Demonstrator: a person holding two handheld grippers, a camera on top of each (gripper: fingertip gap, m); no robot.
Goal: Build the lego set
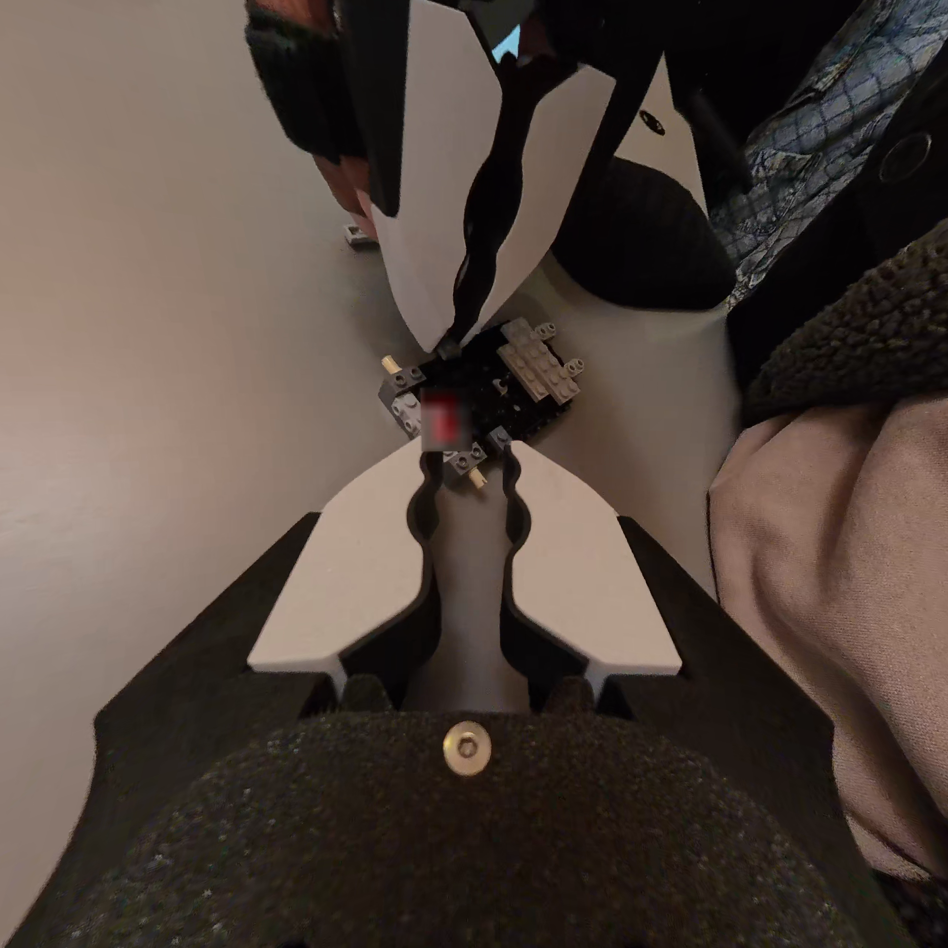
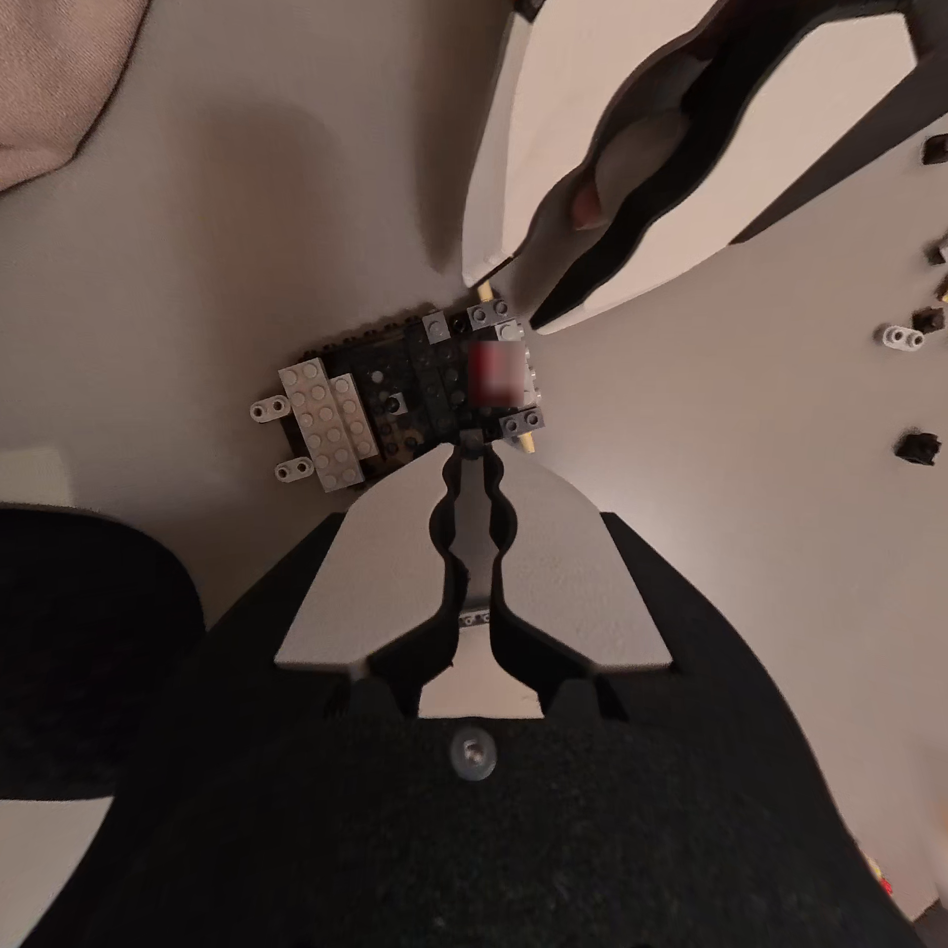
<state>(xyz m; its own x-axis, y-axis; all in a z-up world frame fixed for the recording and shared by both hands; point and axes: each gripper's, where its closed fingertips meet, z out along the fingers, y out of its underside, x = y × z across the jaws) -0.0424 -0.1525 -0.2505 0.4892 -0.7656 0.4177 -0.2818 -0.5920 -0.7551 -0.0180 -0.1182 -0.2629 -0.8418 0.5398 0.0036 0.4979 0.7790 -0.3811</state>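
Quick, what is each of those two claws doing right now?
Left gripper: open, its fingers either side of the lego model's end.
Right gripper: closed on a small dark piece at the model's edge.

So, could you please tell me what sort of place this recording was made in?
Probably a home or office desk: a plain white tabletop carrying a half-built lego model and loose pieces, with a dark chair seat alongside.

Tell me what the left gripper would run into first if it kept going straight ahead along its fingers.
Most likely the lego build: the left gripper points at its near edge, open fingertips flanking a dark grey brick with a cream peg. Depth is unclear, so it may already touch.
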